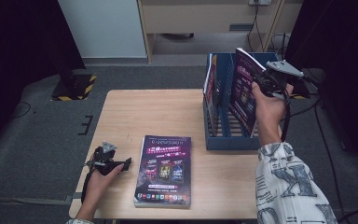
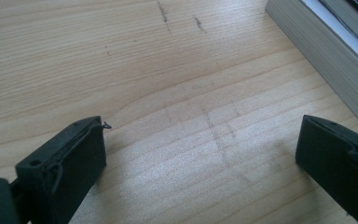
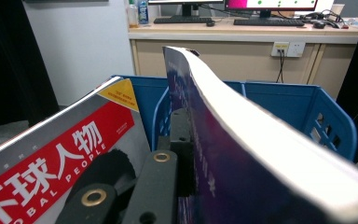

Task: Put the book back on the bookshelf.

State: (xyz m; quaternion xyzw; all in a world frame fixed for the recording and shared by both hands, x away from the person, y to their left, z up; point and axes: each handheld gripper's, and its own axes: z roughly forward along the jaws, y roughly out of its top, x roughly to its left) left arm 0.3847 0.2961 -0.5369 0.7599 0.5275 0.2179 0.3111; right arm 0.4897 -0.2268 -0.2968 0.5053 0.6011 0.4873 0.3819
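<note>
High view, contents by size: blue file rack (image 1: 214, 140), slotted, directly under the right gripper (image 1: 265, 84); purple magazine (image 1: 242, 93), clamped upright in that gripper, lower edge entering a slot, liable to catch a divider or slip and flop; second purple magazine (image 1: 164, 170) flat beside the left gripper (image 1: 121, 163), jaws apart, empty

In the right gripper view, the held magazine (image 3: 242, 154) hides one jaw of the right gripper (image 3: 186, 154) and runs off the bottom edge. The red magazine (image 3: 51, 158) left of it is cut off too. Cover print on the table's magazine (image 1: 164, 171) is too small to read.
</note>
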